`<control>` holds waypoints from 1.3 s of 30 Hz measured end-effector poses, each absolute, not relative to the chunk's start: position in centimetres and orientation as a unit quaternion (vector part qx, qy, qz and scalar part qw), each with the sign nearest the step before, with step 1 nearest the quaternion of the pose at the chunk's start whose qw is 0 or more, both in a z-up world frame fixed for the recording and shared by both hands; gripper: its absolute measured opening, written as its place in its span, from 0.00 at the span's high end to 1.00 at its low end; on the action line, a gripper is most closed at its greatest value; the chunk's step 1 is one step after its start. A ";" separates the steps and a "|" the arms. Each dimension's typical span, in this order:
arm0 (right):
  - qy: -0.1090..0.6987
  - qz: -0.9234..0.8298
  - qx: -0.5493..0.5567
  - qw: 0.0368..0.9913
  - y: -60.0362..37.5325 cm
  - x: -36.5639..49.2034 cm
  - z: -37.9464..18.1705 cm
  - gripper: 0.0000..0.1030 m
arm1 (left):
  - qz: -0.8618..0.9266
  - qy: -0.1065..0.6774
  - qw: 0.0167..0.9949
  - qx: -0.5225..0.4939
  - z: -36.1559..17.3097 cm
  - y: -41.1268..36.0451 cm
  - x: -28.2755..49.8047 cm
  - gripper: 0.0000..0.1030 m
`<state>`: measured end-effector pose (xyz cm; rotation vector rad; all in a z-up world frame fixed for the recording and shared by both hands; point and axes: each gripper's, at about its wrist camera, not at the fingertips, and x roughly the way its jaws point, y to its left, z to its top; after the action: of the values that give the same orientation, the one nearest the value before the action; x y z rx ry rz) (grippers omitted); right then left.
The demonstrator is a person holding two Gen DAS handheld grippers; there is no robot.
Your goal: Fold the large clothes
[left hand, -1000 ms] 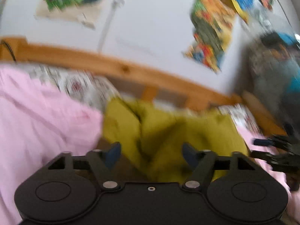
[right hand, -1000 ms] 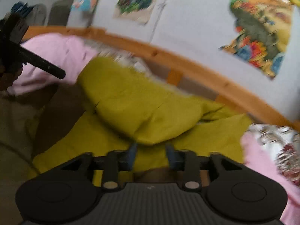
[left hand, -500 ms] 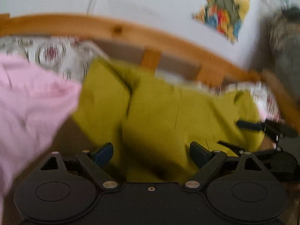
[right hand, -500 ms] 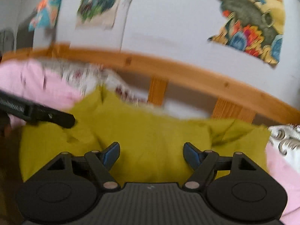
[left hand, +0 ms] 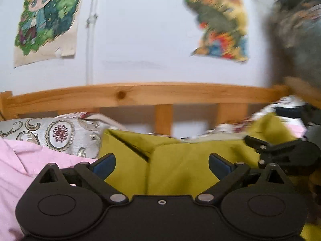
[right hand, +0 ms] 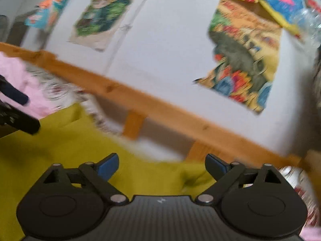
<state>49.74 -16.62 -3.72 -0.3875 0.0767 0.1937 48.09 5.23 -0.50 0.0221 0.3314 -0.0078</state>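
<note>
An olive-yellow garment (left hand: 180,160) lies folded on the bed, with a crease down its middle. My left gripper (left hand: 161,163) is open and empty just above its near part. The right gripper shows at the right edge of the left wrist view (left hand: 280,152). In the right wrist view the same garment (right hand: 60,150) spreads below, and my right gripper (right hand: 161,164) is open and empty over its right end. The left gripper's fingers (right hand: 18,108) show at the left edge there.
A pink garment (left hand: 24,164) lies to the left beside a patterned pillow (left hand: 58,134). A wooden bed rail (left hand: 140,94) runs behind the bed, under a white wall with posters (left hand: 44,20). A grey fuzzy mass (left hand: 297,40) hangs at the right.
My right gripper opened and let go of the olive-yellow garment, which dropped flat onto the bed. Both grippers then tilted up toward the wall. The left gripper stayed open.
</note>
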 end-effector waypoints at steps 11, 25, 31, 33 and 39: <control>0.140 0.080 -0.178 0.971 -17.7 56.8 -8.0 0.04 | 0.028 0.242 0.969 0.044 -6.2 5.7 53.6 0.04; 0.179 0.056 -0.168 0.968 -22.3 47.8 -9.2 0.00 | 0.013 0.267 0.963 0.024 -7.2 5.3 43.0 0.01; 0.147 0.092 -0.176 0.969 -22.9 42.3 -6.3 0.00 | 0.030 0.262 0.965 0.007 -4.3 5.8 40.3 0.01; 0.144 0.119 -0.168 0.968 -22.9 39.5 -5.3 0.00 | 0.025 0.248 0.968 0.012 -3.0 5.9 37.6 0.01; 0.181 0.180 -0.149 0.955 -22.5 29.8 -5.6 0.00 | -0.018 0.231 0.971 0.050 -1.4 4.9 27.8 0.01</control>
<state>29.84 -22.47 -5.64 -0.3024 0.3673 0.3655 27.79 4.95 -1.43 0.1009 0.4673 -0.0372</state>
